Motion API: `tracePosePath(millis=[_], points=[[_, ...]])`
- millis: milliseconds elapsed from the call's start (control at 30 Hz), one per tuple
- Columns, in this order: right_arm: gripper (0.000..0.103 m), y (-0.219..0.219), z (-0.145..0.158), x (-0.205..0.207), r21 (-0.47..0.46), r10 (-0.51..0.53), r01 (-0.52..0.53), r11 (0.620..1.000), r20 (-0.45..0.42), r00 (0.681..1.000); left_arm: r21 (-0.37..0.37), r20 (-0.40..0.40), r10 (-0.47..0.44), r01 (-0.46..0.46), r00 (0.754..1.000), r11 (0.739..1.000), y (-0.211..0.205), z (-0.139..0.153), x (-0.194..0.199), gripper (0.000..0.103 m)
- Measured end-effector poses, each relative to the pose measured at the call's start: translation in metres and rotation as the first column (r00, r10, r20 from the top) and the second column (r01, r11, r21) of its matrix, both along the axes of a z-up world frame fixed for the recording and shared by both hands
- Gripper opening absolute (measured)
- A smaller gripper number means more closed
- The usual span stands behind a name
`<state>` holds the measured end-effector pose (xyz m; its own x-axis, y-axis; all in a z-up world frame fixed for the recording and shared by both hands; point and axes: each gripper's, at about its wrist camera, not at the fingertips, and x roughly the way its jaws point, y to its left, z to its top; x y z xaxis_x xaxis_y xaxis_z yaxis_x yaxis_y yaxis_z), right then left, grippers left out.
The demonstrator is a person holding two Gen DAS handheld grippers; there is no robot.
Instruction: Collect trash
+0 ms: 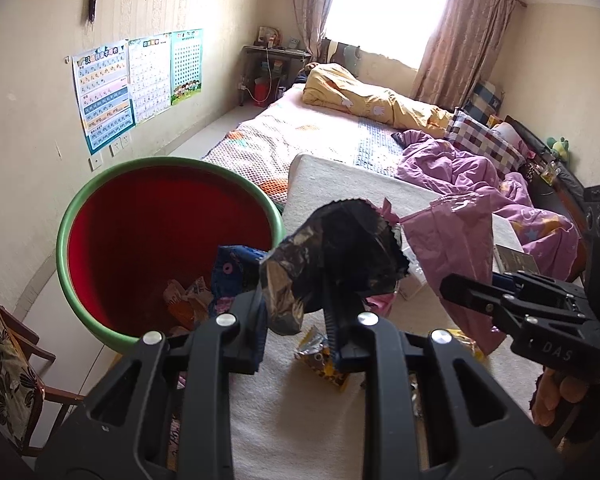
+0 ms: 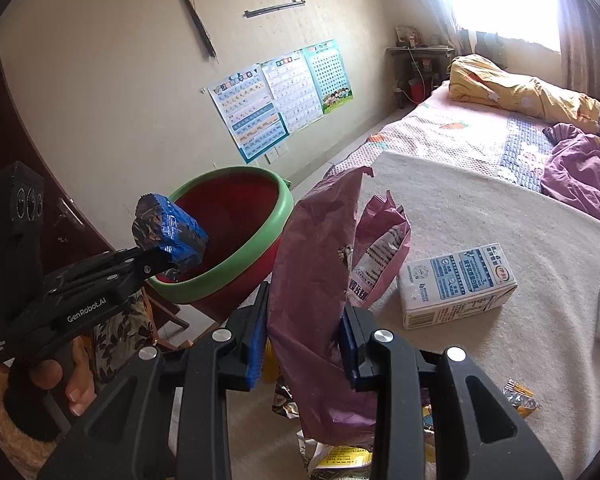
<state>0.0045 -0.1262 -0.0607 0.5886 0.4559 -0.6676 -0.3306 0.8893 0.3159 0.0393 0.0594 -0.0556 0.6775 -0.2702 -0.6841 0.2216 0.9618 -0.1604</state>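
My left gripper (image 1: 296, 312) is shut on a crumpled dark foil wrapper (image 1: 332, 256), blue on one side, held beside the rim of the red basin with a green rim (image 1: 168, 168); the left gripper also shows in the right wrist view (image 2: 168, 256) with the wrapper (image 2: 168, 232) at the basin (image 2: 240, 248). Wrappers lie inside the basin (image 1: 196, 296). My right gripper (image 2: 304, 332) is shut on a pink plastic bag (image 2: 316, 280) above the beige mat (image 2: 500, 220); in the left wrist view the bag (image 1: 452, 248) hangs from the right gripper (image 1: 460, 292).
A white milk carton (image 2: 456, 284), another pink snack bag (image 2: 380, 252) and small yellow wrappers (image 1: 324, 360) lie on the mat. Behind is a bed (image 1: 320, 128) with quilts. A wooden chair (image 1: 8, 360) stands left of the basin.
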Motion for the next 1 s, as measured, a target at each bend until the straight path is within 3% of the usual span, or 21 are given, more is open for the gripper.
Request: tracePosePath(millis=[1000], points=[[0.03, 0.064, 0.019, 0.025, -0.022, 0.049, -0.048, 0.999, 0.058, 0.997, 0.031, 0.025, 0.028, -0.028, 0.999, 0.999, 0.049, 0.0, 0.029, 0.023]])
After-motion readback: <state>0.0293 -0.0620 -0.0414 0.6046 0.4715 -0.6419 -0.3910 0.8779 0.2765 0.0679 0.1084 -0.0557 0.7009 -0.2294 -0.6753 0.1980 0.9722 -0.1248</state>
